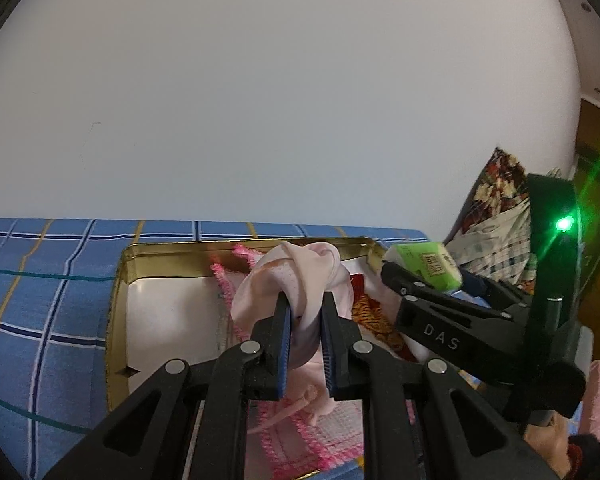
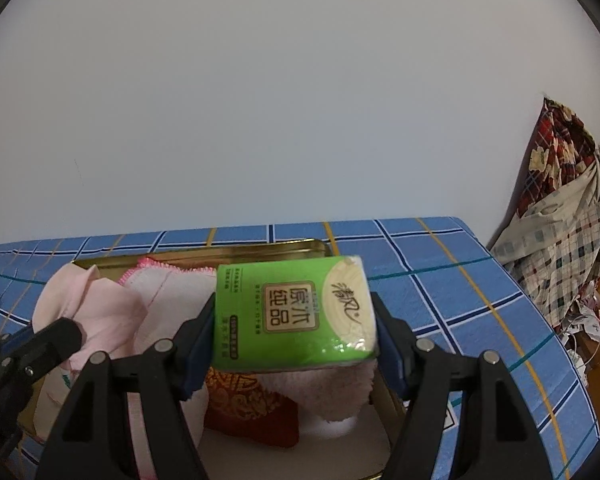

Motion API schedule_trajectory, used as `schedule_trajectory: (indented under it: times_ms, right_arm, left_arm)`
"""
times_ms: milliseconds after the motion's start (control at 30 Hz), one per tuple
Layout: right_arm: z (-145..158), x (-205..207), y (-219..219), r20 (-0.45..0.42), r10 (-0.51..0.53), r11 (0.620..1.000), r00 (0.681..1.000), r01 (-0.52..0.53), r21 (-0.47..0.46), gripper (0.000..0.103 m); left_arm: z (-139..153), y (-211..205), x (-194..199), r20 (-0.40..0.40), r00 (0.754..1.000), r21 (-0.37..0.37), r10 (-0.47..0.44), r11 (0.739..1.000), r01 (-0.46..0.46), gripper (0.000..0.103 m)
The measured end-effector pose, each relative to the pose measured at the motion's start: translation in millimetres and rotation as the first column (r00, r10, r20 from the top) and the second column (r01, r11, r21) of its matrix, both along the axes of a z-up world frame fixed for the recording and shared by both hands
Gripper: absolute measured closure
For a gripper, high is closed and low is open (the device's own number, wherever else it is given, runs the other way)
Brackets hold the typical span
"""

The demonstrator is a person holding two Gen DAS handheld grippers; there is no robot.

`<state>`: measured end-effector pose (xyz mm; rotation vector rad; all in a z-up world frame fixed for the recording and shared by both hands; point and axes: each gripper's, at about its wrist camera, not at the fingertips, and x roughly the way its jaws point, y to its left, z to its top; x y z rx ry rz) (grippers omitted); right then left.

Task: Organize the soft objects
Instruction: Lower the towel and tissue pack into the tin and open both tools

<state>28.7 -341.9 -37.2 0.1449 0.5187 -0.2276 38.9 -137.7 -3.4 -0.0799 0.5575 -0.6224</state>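
Note:
My left gripper (image 1: pixel 305 340) is shut on a bunched pale pink cloth (image 1: pixel 296 276), which hangs over the gold metal tin (image 1: pixel 148 252) on the blue checked bedsheet (image 1: pixel 40 288). The right gripper (image 2: pixel 296 344) is shut on a green tissue pack (image 2: pixel 292 316) and holds it above the right part of the same tin (image 2: pixel 260 250). In the left wrist view the right gripper (image 1: pixel 424 276) and its tissue pack (image 1: pixel 424 264) show at right. Inside the tin lie a white cloth with pink edging (image 1: pixel 320 436), a red and gold pouch (image 2: pixel 252 412) and a fluffy pink cloth (image 2: pixel 336 392).
A plain white wall fills the background. A heap of patterned checked bedding (image 2: pixel 568 216) rises at the right of the bed. The blue sheet (image 2: pixel 460 288) lies bare to the tin's right, and the tin's left floor (image 1: pixel 168 312) shows bare metal.

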Motion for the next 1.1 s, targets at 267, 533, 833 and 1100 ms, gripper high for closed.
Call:
schedule_trajectory:
  times_ms: [267, 533, 833, 1100]
  right_arm:
    - [-3.8, 3.7, 6.1, -0.007, 0.013, 1.0, 1.0, -0.014, -0.019, 0.033]
    - [3.2, -4.4, 10.0, 0.056, 0.021, 1.0, 0.998, -0.021, -0.011, 0.0]
    - [16.9, -17.4, 5.3, 0.156, -0.013, 1.0, 0.988, 0.01, 0.016, 0.0]
    - [14.2, -17.6, -1.9, 0.158, -0.02, 0.996, 0.987, 0.006, 0.085, 0.0]
  left_arm:
    - [-2.1, -4.8, 0.5, 0.012, 1.0, 0.044, 0.029, 0.999, -0.03, 0.088]
    - [6.7, -2.1, -16.8, 0.111, 0.991, 0.055, 0.072, 0.995, -0.078, 0.032]
    - [21.5, 19.9, -33.3, 0.232, 0.951, -0.01, 0.204, 0.978, -0.207, 0.01]
    - [14.5, 29.4, -32.0, 0.212, 0.94, 0.045, 0.269, 0.958, -0.284, 0.01]
